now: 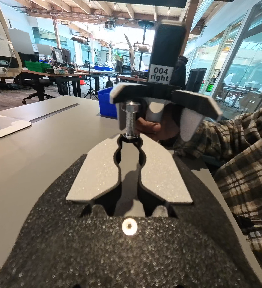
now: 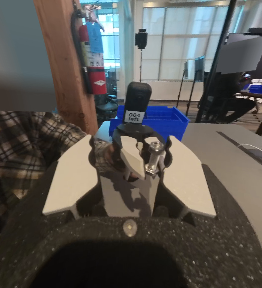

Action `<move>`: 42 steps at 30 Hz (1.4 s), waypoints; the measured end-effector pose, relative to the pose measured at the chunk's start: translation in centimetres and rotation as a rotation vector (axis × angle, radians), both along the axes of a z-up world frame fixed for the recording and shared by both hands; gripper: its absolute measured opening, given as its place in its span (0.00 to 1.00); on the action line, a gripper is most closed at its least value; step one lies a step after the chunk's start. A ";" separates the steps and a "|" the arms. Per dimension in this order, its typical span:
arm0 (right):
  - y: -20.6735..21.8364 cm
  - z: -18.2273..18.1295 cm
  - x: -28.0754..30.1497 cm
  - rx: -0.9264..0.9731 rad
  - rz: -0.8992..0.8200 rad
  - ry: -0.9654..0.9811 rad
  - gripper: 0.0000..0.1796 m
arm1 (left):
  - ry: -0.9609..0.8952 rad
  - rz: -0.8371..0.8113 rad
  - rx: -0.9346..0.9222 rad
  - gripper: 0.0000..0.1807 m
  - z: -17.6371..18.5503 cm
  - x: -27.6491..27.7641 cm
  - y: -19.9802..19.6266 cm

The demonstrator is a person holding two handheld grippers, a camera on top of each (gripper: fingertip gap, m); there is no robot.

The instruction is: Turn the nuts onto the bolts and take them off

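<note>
The room is a big open workshop with timber ceiling beams, glass-walled offices and rows of desks with monitors behind us. A wooden post (image 2: 66, 65) stands close by with a red fire extinguisher (image 2: 94, 62) strapped to it. The work goes on over a plain grey table (image 1: 33, 163), and a blue plastic bin (image 2: 166, 120) sits at its far edge. A person's arm in a checked sleeve (image 1: 236, 148) reaches in from the side.

The right gripper (image 2: 129, 147) has its jaws spread wide, the two pale fingers well apart. The silver bolt (image 2: 154, 159) stands just inside its right-hand finger; whether that finger touches the bolt I cannot tell.

The left gripper (image 1: 130, 140) has its jaws drawn in narrow, and its tips pinch the bolt's lower end. There a nut (image 1: 129, 137) sits on the thread, gripped between the tips. The bolt (image 1: 131, 120) stands upright above the table with its head at the top, held clear of the surface between the two grippers.
</note>
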State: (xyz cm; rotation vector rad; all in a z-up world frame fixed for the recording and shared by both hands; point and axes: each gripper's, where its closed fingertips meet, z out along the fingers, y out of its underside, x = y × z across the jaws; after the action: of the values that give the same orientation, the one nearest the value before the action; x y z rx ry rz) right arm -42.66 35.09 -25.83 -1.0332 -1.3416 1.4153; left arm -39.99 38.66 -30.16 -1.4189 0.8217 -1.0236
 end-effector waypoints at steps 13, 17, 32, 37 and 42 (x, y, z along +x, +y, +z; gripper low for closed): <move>0.0 0.2 -0.5 0.037 -0.022 -0.037 0.51 | -0.019 -0.010 0.015 0.10 0.6 0.2 -0.4; -0.9 -0.4 -0.2 0.049 -0.018 -0.060 0.55 | -0.025 0.004 0.020 0.10 0.7 -0.2 -0.2; 0.1 -0.2 0.8 0.047 -0.087 -0.049 0.54 | -0.028 0.021 0.024 0.10 1.0 -0.5 0.0; -0.9 -0.1 0.0 0.016 -0.032 -0.040 0.58 | -0.013 0.037 0.024 0.10 0.7 -0.3 0.1; -0.1 -0.8 0.9 0.040 -0.120 -0.059 0.61 | -0.032 0.048 0.006 0.10 0.8 -1.0 0.5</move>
State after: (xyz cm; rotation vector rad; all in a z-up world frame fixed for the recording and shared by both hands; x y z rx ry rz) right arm -41.76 35.01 -26.60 -1.1178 -1.3227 1.2733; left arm -41.02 39.19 -29.31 -1.4072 0.7640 -1.0039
